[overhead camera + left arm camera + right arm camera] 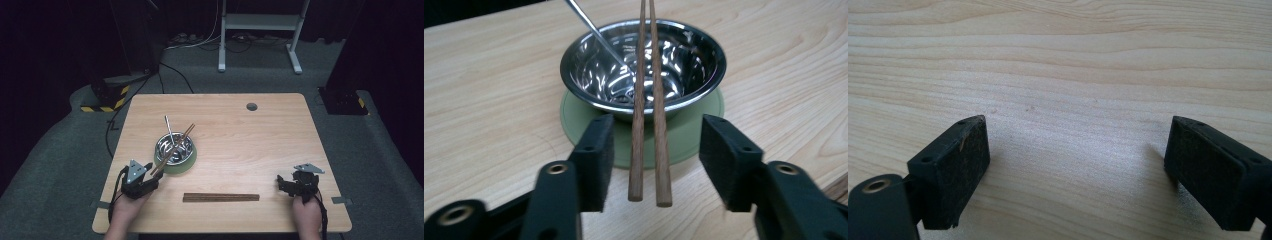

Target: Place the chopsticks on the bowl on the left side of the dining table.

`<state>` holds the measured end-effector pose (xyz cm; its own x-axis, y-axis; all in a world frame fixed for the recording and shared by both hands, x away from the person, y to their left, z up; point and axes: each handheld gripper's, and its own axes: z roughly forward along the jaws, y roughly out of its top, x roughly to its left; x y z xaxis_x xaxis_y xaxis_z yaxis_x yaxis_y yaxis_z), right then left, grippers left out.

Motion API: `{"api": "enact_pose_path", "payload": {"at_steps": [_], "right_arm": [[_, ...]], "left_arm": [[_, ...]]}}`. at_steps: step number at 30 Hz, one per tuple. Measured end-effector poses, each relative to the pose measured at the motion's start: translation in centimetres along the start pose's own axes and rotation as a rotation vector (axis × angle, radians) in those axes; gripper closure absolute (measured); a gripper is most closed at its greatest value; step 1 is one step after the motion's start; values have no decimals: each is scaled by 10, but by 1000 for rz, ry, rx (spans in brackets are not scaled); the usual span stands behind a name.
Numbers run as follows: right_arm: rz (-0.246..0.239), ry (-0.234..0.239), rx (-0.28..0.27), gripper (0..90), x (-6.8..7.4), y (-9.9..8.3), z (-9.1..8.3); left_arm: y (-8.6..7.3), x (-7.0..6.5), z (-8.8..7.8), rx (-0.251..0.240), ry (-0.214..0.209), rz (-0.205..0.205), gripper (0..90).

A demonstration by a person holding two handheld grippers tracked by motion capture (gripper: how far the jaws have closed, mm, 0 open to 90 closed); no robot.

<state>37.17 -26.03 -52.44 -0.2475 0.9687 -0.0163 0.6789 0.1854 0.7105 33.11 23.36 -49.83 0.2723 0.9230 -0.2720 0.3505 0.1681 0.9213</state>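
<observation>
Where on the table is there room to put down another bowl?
The widest bare wood lies right of the bowl, from the far edge with its round hole down to the long wooden box. The far left corner is free too. It is crowded near the left gripper: chopsticks lean from the bowl between its open jaws.
</observation>
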Motion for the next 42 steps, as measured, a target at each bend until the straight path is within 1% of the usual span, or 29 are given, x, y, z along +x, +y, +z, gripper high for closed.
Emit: {"api": "enact_pose_path", "payload": {"at_steps": [1, 3, 4, 5, 6, 7, 8, 10, 11, 13, 14, 15, 17, 18, 19, 22, 24, 26, 28, 33, 35, 36, 37, 38, 39, 41, 42], "right_arm": [[1, 0, 0, 108, 0, 0, 0], [-2, 0, 0, 108, 0, 0, 0], [1, 0, 0, 108, 0, 0, 0], [-2, 0, 0, 108, 0, 0, 0], [-2, 0, 0, 108, 0, 0, 0], [2, 0, 0, 108, 0, 0, 0], [2, 0, 0, 108, 0, 0, 0], [0, 0, 0, 108, 0, 0, 0], [-2, 0, 0, 108, 0, 0, 0], [-3, -1, 0, 108, 0, 0, 0], [-3, -1, 0, 108, 0, 0, 0], [-2, -1, 0, 108, 0, 0, 0], [-1, -1, 0, 108, 0, 0, 0], [-1, -1, 0, 108, 0, 0, 0], [-2, -1, -1, 108, 0, 0, 0], [1, 0, 0, 108, 0, 0, 0], [-2, -1, -1, 108, 0, 0, 0], [-1, -1, 0, 108, 0, 0, 0], [0, 0, 0, 108, 0, 0, 0], [-2, 0, 0, 109, 0, 0, 0], [-2, 0, 0, 109, 0, 0, 0], [1, 0, 1, 109, 0, 0, 0], [-2, 0, 0, 108, 0, 0, 0], [0, 0, 0, 108, 0, 0, 0], [0, 0, 0, 108, 0, 0, 0], [2, 0, 0, 109, 0, 0, 0], [-2, 0, 0, 108, 0, 0, 0]], "left_arm": [[-1, 1, 1, -1, 3, -13, 445], [-3, 3, 2, 11, -2, -14, 447], [-5, 4, 3, 15, 1, -11, 460], [-7, 3, 6, 14, -1, -35, 511], [-7, 3, 6, 14, -1, -35, 527], [-8, 5, 6, 31, -4, -13, 527], [-9, 4, 7, 24, -3, -18, 565], [-10, 4, 7, 24, -8, -9, 627], [-10, 3, 6, 21, -11, -21, 664], [-10, 3, 6, 20, -16, -13, 750], [-11, 4, 6, 16, -18, -12, 750], [-11, 4, 6, 27, -24, -5, 754], [-11, 3, 6, 19, -25, -12, 756], [-11, 3, 6, 22, -30, -11, 756], [-11, 2, 5, 28, -41, -4, 756], [-12, 0, 4, 35, -53, -1, 757], [-12, -2, 4, 31, -68, -11, 757], [-12, -3, 3, 38, -84, 2, 757], [-13, -5, 2, 41, -88, 11, 757], [-13, -4, 1, 46, -99, 7, 756], [-12, -5, 1, 42, -96, -1, 754], [-12, -4, 1, 44, -99, 0, 744], [-11, -4, 1, 49, -100, 3, 692], [-11, -3, 1, 51, -99, 4, 667], [-11, -4, 1, 47, -95, -2, 667], [-12, -4, 1, 54, -91, 1, 624], [-12, -2, 1, 65, -94, 23, 609]]}}
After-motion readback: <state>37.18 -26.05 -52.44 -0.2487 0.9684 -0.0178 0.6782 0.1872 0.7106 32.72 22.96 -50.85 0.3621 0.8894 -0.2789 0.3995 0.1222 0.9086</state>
